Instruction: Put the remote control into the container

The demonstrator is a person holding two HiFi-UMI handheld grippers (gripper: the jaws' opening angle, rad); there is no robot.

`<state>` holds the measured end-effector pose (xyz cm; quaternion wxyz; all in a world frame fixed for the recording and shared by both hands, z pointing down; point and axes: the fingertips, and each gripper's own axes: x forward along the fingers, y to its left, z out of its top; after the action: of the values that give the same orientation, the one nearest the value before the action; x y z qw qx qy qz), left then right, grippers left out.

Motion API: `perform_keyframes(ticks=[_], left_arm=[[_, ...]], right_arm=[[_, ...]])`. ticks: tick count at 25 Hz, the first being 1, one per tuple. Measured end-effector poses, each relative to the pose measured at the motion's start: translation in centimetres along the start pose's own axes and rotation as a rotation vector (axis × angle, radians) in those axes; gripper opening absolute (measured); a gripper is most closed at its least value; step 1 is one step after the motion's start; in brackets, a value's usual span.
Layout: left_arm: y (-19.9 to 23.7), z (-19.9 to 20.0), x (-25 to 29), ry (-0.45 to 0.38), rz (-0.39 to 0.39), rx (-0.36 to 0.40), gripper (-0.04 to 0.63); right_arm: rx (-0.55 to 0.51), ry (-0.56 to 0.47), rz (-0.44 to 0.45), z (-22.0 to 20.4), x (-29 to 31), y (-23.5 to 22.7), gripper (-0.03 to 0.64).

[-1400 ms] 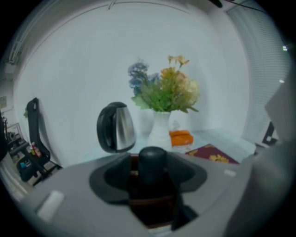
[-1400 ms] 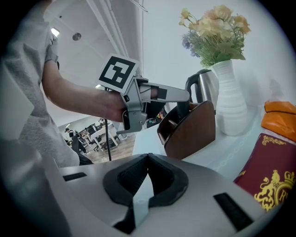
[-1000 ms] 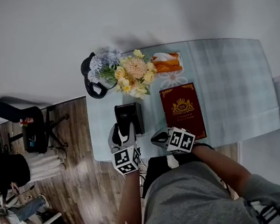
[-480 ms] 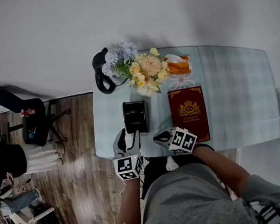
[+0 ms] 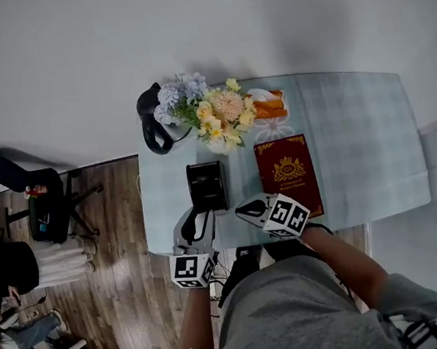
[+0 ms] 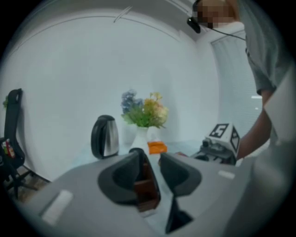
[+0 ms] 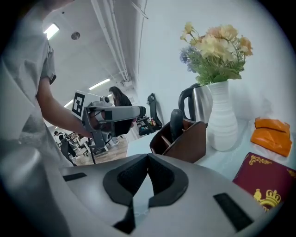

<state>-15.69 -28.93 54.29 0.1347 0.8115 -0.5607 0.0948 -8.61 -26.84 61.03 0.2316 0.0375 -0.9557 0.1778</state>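
Note:
The black remote control [image 7: 176,123] stands upright in the dark brown container [image 7: 181,141], which sits on the table [image 5: 359,142] near its left front. In the head view the container [image 5: 206,186] lies just beyond my left gripper [image 5: 194,216]. That gripper is off the table's near edge. Its jaws are closing with a gap still between them and nothing held. Through the gap the left gripper view shows the container [image 6: 146,186]. My right gripper [image 5: 244,209] hovers at the front edge beside the red book [image 5: 286,173]. It is shut and empty, as the right gripper view [image 7: 148,159] shows.
A white vase of flowers [image 5: 215,118] and a black kettle [image 5: 150,121] stand behind the container. An orange packet [image 5: 268,104] lies at the far edge. Wooden floor and an office chair [image 5: 41,204] are to the left of the table.
My left gripper has drawn back from the container toward the table's near edge, and its jaws look narrower. The right gripper has stayed put.

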Motion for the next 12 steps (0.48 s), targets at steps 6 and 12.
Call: perform_keyframes(ticks=[6, 12], left_arm=[[-0.2, 0.9, -1.3, -0.026, -0.065, 0.032, 0.000], [0.3, 0.4, -3.7, -0.010, -0.164, 0.040, -0.002]], right_arm=[[-0.012, -0.005, -0.071, 0.5, 0.3, 0.4, 0.017], [-0.012, -0.025, -0.144, 1.9, 0.6, 1.4, 0.017]])
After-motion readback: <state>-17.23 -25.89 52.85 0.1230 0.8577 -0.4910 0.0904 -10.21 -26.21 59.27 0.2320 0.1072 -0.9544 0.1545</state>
